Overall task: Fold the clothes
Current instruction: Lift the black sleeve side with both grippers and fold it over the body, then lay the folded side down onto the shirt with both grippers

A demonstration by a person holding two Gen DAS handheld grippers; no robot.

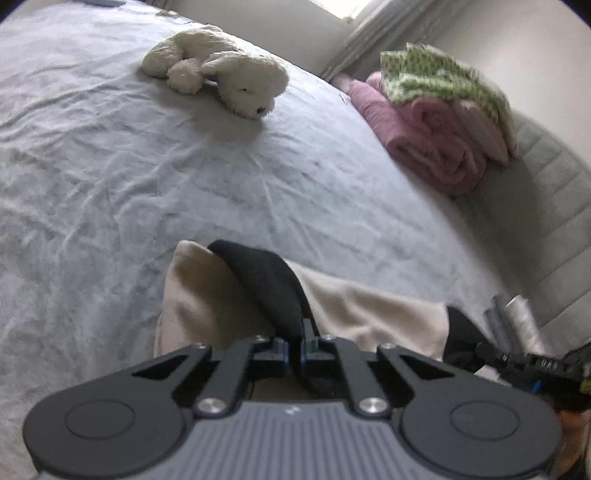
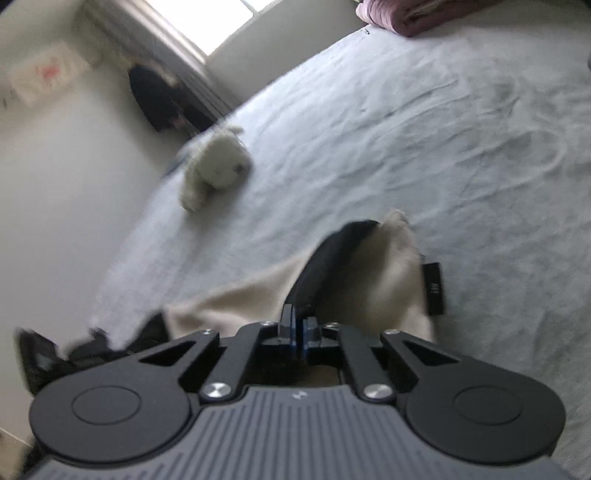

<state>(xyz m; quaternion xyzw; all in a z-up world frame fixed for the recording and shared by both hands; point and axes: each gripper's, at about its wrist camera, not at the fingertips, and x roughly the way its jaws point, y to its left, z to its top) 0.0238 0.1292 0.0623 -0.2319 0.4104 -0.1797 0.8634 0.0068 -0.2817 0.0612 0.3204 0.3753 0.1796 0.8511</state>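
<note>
The left gripper (image 1: 295,341) pinches the beige garment's (image 1: 207,295) black trim (image 1: 269,284) on the grey bedsheet (image 1: 110,166).

Wrinkled grey bed (image 1: 110,166), pale wall (image 2: 55,192), bright window (image 2: 258,5).

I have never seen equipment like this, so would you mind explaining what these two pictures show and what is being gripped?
Each picture comes from a fisheye camera on a hand-held two-finger gripper that a person carries, one in each hand, looking forward along its fingers.

In the left wrist view, the left gripper is shut on the black edge of a cream garment lying on a grey bedsheet. In the right wrist view, the right gripper is shut on that garment's black trim at another spot.

Further back on the bed lie a white plush toy and a stack of pink and green folded laundry. The right view is blurred.
</note>
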